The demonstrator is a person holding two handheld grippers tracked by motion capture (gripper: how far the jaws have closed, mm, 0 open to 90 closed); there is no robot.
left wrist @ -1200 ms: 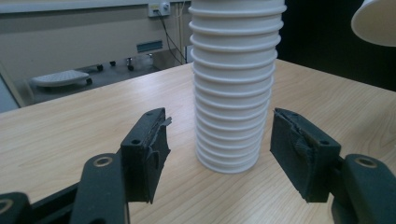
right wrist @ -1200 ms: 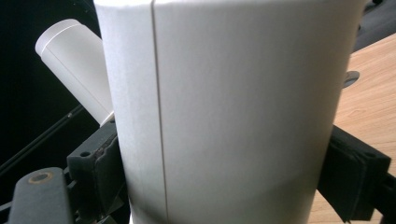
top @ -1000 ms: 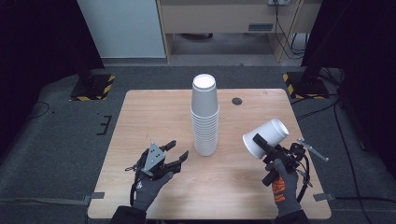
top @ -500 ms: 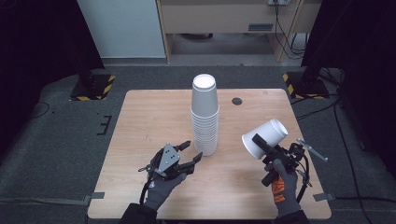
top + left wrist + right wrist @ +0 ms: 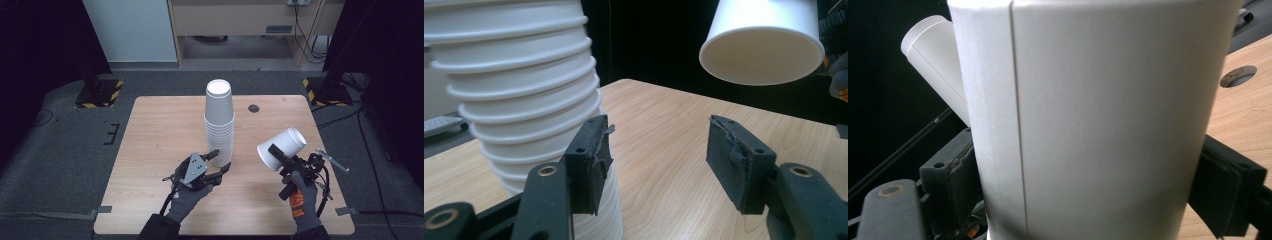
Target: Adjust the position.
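- My left gripper [image 5: 220, 161] has slid rightward across the table [image 5: 150, 150] to the foot of the cup stack [image 5: 219, 120]; my right gripper [image 5: 278, 153] has stayed where it was
- The left jaws have just been closing but stand apart, one worn foam pad [image 5: 591, 162] just beside the lowest cups, nothing pressed between them
- The stack is white paper, upside down, its rolled rims ribbing the tapered tower
- The right jaws are clamped on a single white cup [image 5: 281, 148], smooth-walled with a straight seam, tilted above the pale wood-grain tabletop
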